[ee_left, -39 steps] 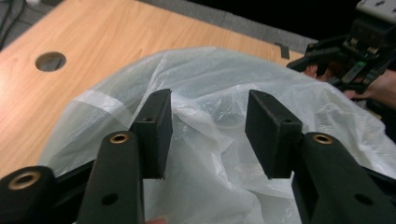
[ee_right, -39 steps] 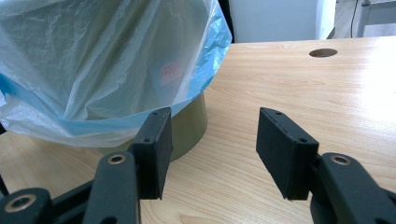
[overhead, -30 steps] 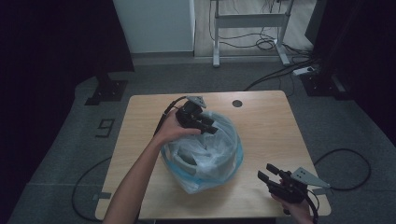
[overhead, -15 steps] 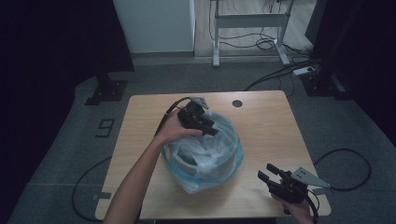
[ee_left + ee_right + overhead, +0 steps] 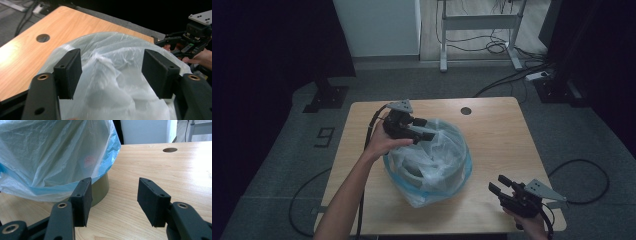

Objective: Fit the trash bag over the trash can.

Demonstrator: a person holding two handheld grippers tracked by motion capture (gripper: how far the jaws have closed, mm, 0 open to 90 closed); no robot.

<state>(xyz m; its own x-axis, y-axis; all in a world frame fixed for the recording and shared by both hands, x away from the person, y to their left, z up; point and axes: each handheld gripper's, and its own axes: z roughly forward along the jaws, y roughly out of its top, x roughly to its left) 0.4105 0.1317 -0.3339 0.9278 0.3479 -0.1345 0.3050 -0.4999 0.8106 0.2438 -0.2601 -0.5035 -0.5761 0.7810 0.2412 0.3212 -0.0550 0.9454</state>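
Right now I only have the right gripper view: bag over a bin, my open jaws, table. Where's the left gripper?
Observer: The left gripper is over the far left rim of the bag, across the bag from yours.
Operator: Gripping the film?
Observer: No. Its jaws have just been opening. The left gripper view shows a peak of film in the gap, with both pads clear of it.
Operator: Where does mine sit on the table?
Observer: The right gripper is over the near right corner of the table, apart from the bag.
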